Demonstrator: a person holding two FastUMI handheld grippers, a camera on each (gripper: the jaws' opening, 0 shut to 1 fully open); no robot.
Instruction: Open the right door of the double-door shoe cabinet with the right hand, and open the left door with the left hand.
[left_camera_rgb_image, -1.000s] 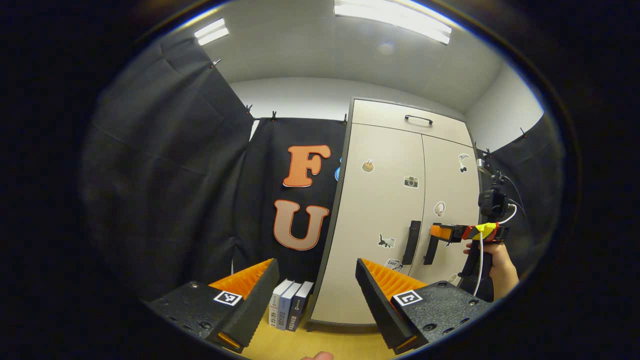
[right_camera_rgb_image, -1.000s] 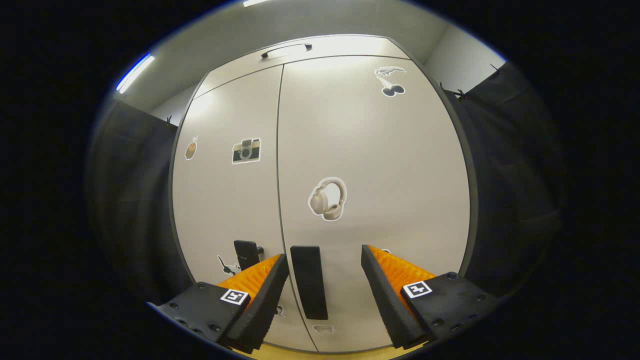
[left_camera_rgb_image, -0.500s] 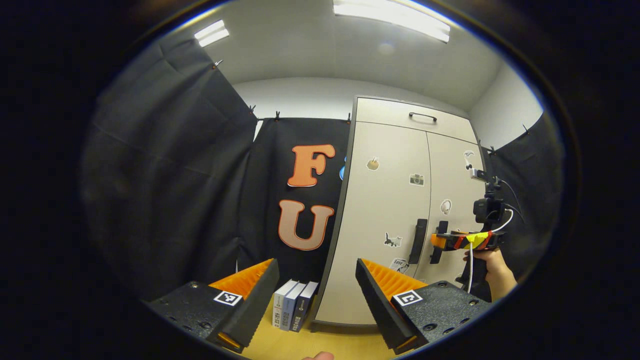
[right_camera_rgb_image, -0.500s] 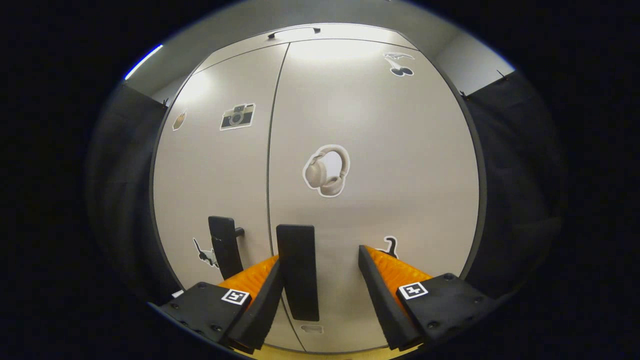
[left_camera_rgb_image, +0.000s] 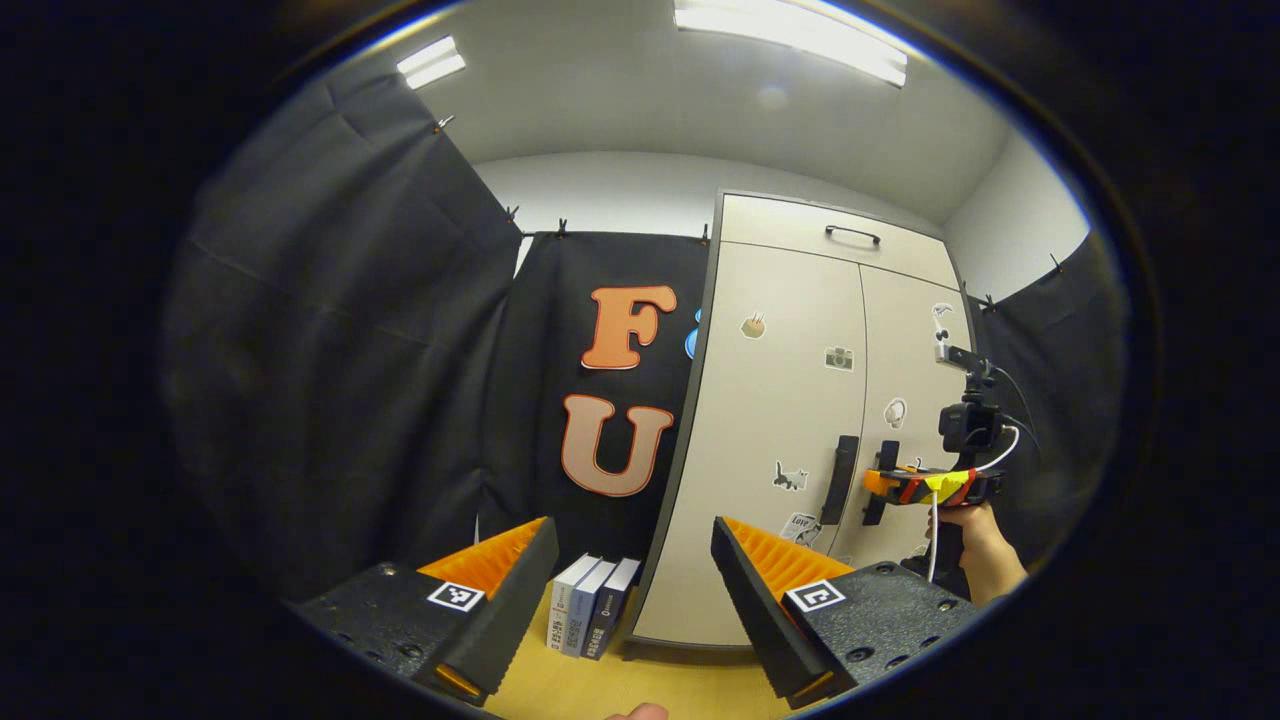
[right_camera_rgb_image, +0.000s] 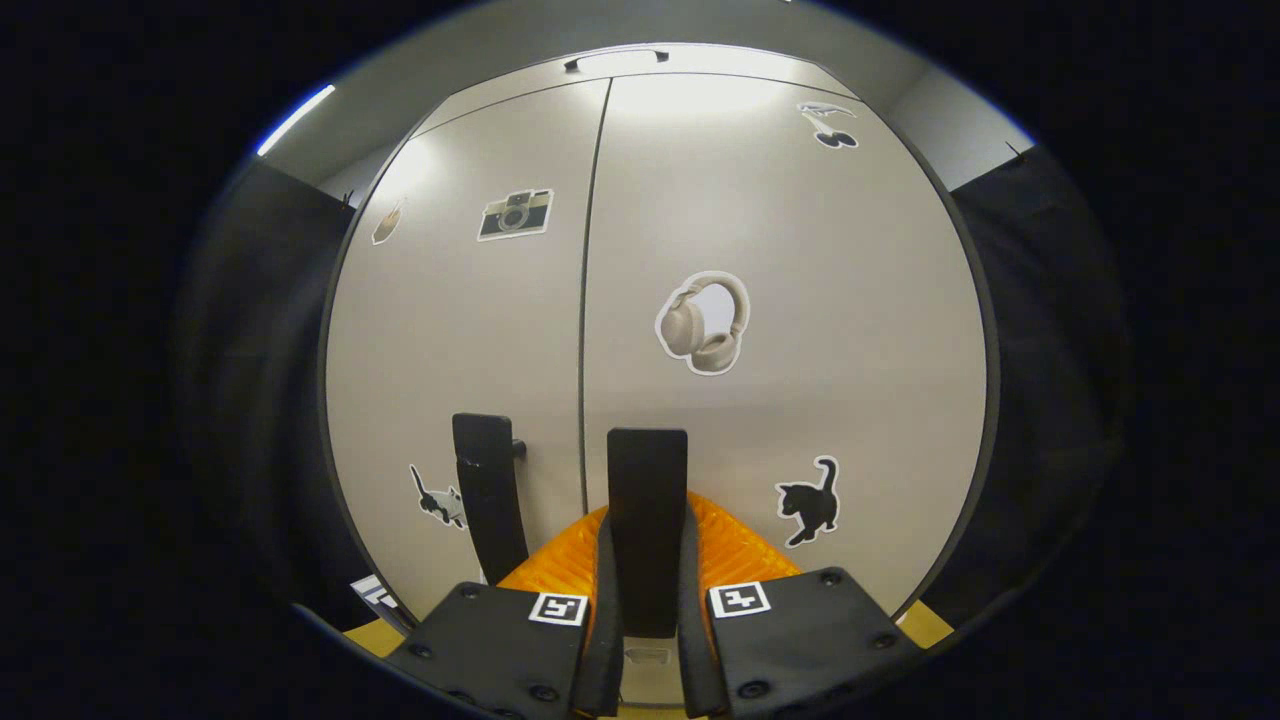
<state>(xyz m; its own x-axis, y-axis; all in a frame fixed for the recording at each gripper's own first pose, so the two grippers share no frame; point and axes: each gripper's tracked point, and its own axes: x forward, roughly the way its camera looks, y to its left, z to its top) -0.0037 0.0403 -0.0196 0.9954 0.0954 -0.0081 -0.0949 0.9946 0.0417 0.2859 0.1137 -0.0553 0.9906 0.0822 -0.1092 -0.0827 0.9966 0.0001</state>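
A: Big picture first: the double-door shoe cabinet (left_camera_rgb_image: 790, 420) stands against the booth wall, right door (right_camera_rgb_image: 790, 330) and left door (right_camera_rgb_image: 460, 330) both flush and unopened, a small row of books (left_camera_rgb_image: 590, 620) on the floor at its left foot

B: And the right hand-held gripper (right_camera_rgb_image: 645, 640) is straight on it, fingers pressed in on the right door handle (right_camera_rgb_image: 647, 530) from either side, pinching it

A: That handle is a dark bar running vertically, just right of the seam between the doors, and it sits dead ahead between those fingers, so my read is a straight pull back towards the person swings the door on its right-edge hinge

B: The left hand-held gripper (left_camera_rgb_image: 630, 600)?

A: Spread wide, holding nothing, well back from the cabinet and off to its left side

B: So the left door handle (left_camera_rgb_image: 842, 480), another upright bar just left of the seam, lies ahead and to the right of it

A: Right, and the right hand is plainly the nearer one; you can see a person's hand (left_camera_rgb_image: 975, 540) holding that hand-held gripper at the doors
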